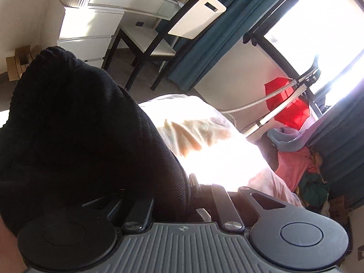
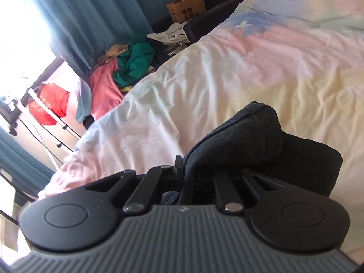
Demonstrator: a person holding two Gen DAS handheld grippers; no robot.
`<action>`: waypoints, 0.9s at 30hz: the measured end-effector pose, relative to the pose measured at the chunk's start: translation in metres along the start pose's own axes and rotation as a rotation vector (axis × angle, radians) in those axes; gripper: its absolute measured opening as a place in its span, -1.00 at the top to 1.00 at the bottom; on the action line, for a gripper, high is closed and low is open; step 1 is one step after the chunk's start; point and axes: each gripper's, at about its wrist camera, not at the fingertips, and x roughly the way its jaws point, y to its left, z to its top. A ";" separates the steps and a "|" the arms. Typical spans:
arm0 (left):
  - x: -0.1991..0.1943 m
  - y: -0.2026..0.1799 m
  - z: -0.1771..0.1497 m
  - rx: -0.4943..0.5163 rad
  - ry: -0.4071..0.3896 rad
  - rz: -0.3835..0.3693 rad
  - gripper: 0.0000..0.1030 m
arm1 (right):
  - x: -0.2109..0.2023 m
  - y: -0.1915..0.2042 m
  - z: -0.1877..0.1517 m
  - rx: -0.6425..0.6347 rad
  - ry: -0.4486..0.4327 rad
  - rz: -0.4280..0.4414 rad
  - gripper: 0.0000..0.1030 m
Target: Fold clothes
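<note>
Left gripper (image 1: 193, 195) clamped on a black knit garment (image 1: 79, 125), jaws together with the fabric bunched between them and spilling up and to the left, filling the near left of that view. Right gripper (image 2: 182, 170) likewise closed on a hemmed edge of the same dark garment (image 2: 250, 136), cloth rising from the jaws and draping right, above the pastel duvet (image 2: 250, 63). Garment held off the bed at two points, one edge in each tool, so probably spanning between the two hands with its long axis running side to side; exact shape not readable, too much of it dark and close to the lens. Bed lying ahead and below both grippers, neither clearly nearer. Next move likely a spread or lay-down onto the duvet, turning on keeping both held corners level. Beyond the bed: pile of clothes (image 2: 127, 68) at the far left edge, teal curtains (image 2: 91, 11), white chair (image 1: 159, 36).
</note>
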 end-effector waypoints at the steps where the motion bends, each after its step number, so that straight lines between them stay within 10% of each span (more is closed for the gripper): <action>1: 0.022 -0.005 0.002 0.013 0.015 0.019 0.79 | 0.015 0.001 -0.003 -0.009 0.016 -0.015 0.82; 10: 0.089 -0.001 0.001 0.092 0.091 0.052 0.69 | 0.065 -0.025 -0.023 0.021 0.108 0.053 0.63; 21: -0.036 0.043 -0.018 0.067 0.021 -0.059 -0.61 | -0.067 -0.096 -0.027 0.112 0.058 0.280 -0.20; 27: -0.067 0.105 -0.055 -0.133 0.073 -0.131 -0.72 | -0.085 -0.145 -0.087 0.290 0.180 0.351 -0.44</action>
